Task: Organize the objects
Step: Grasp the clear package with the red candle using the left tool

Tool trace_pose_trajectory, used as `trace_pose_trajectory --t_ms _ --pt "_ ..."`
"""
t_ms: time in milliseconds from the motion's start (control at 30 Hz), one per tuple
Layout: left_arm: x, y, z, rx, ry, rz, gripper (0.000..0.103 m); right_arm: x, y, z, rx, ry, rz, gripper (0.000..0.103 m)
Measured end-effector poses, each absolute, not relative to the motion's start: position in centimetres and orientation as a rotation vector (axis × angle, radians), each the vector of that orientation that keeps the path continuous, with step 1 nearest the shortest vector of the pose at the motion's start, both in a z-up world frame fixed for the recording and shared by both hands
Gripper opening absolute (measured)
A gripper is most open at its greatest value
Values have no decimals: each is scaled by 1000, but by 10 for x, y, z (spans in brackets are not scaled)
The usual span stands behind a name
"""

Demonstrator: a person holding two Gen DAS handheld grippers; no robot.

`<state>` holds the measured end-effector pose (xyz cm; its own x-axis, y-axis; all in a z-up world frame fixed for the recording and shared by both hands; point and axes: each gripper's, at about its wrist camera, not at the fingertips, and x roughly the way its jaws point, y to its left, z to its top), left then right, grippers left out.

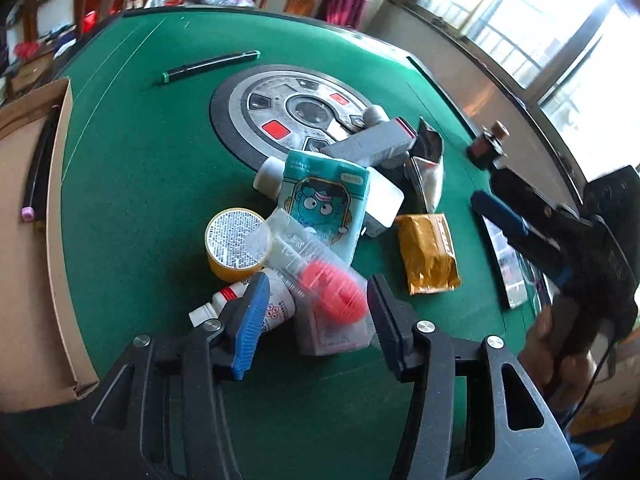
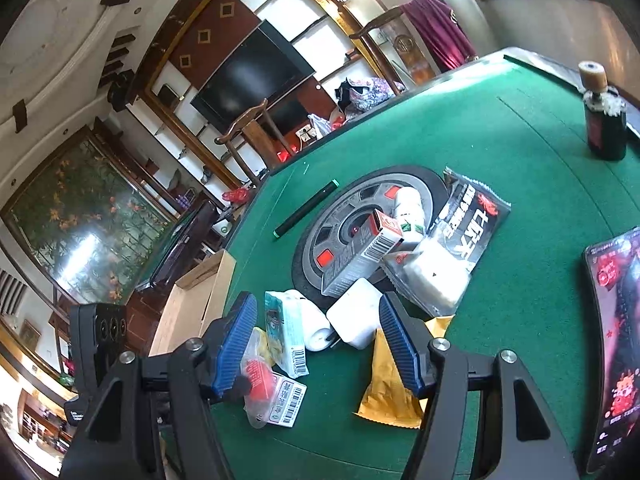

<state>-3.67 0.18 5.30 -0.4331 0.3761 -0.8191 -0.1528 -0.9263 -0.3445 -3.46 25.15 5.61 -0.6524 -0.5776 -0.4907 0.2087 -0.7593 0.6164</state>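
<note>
Left gripper (image 1: 316, 316) fingers parted, empty, over a clear packet (image 1: 320, 292) at six o'clock of the desk (image 1: 140, 184) pile; right gripper (image 2: 316, 344) likewise open, empty.

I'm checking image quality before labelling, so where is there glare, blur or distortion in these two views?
Left wrist view: the window at upper right is blown out white, the green table edge bows from fisheye distortion, and the red-capped clear packet looks smeared. Right wrist view: glare on the glass panel at left, straight walls curve strongly, the pile is fairly sharp.
</note>
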Motion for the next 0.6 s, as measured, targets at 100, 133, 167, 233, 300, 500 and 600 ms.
trace_pose_trajectory --t_ms 100,133,167,233,300,500,600 --pt "-46 10 53 -1499 -317 2428 54 -34 252 56 966 -724 -2395 64" --pt "-49 14 52 -1515 -294 2429 54 -35 252 55 963 -722 -2398 64" --pt "-53 21 50 -1532 -251 2432 54 -35 252 55 959 -720 -2406 64" --pt "-52 33 45 -1529 -146 2424 53 -35 255 54 961 -716 -2426 64" --pt "-48 41 38 -1517 -100 2406 42 -35 259 53 978 -718 -2438 64" --pt "-25 23 45 -1361 -121 2449 34 -43 255 42 1164 -603 -2534 67" --pt "-15 3 52 -1297 -201 2473 34 -45 244 35 1302 -462 -2612 67"
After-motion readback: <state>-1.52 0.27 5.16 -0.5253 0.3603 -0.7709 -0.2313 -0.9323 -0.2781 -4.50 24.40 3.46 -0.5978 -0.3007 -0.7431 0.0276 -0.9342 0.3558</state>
